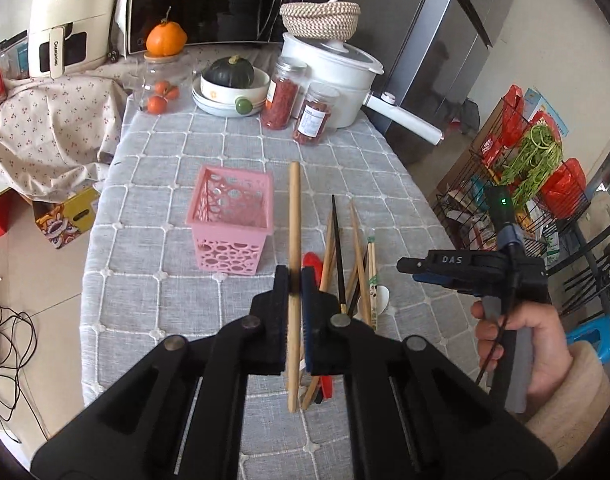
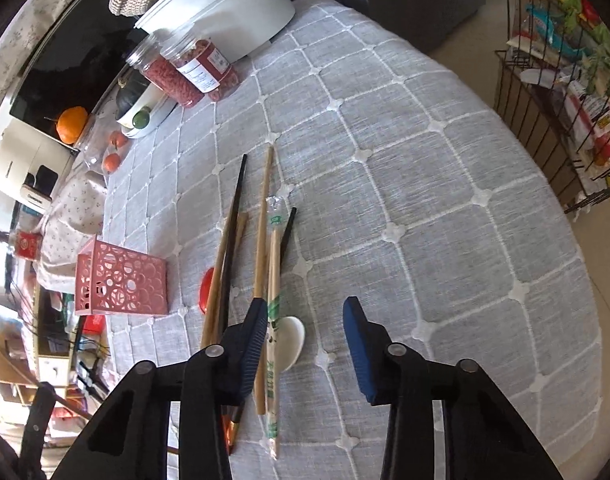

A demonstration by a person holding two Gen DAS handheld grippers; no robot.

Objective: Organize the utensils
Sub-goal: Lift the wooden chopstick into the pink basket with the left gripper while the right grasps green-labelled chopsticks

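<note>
My left gripper (image 1: 295, 280) is shut on a thick wooden stick (image 1: 294, 216) and holds it upright above the grey tablecloth, just right of the pink perforated utensil basket (image 1: 233, 220). A pile of wooden and black chopsticks (image 1: 345, 256), a red spoon (image 1: 311, 262) and a white spoon (image 1: 379, 296) lies right of it. My right gripper (image 2: 305, 308) is open and empty, hovering over the same pile: wrapped chopsticks (image 2: 274, 280), white spoon (image 2: 291, 340), black chopstick (image 2: 233, 216). The basket shows in the right wrist view (image 2: 121, 284) at the left.
Two jars of red dried goods (image 1: 297, 108), a white pot (image 1: 337, 72), stacked bowls with a green squash (image 1: 229, 80), a glass jar with oranges (image 1: 165, 80) and a microwave (image 1: 217, 0) stand at the back. A wire rack (image 1: 537, 184) stands off the table's right edge.
</note>
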